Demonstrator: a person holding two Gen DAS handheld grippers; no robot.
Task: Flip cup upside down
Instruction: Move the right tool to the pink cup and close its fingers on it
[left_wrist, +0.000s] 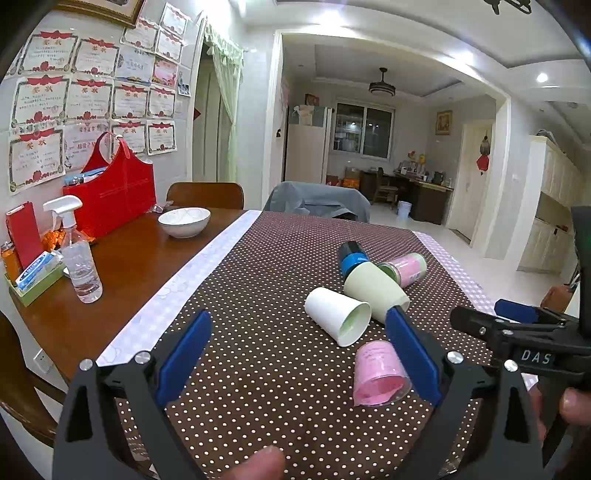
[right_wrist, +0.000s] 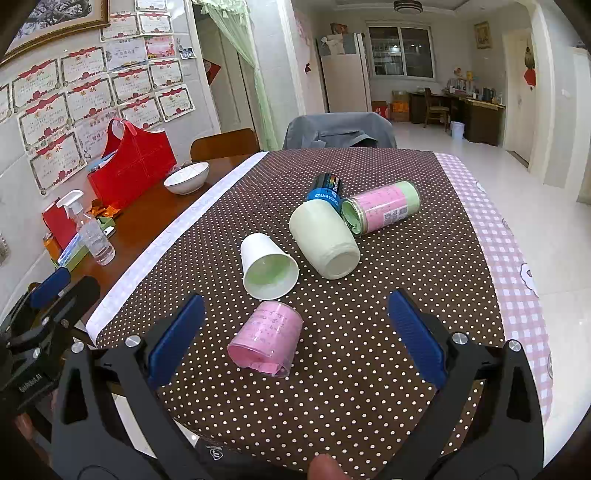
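Both hand-held grippers, left (left_wrist: 299, 360) and right (right_wrist: 293, 336), gape before the toppled pink cup (right_wrist: 265, 339).

Bright, even indoor light from ceiling lamps (left_wrist: 542, 77); soft shadows, sharp centre, strong fisheye bending and dark vignetted corners.

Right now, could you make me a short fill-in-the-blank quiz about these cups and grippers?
1. All the cups lie on their ____.
2. The white cup has a ____ inside.
3. Both the left gripper and the right gripper are ____ and hold nothing.
4. The cup nearest the right gripper is ____.

Answers: sides; green; open; pink
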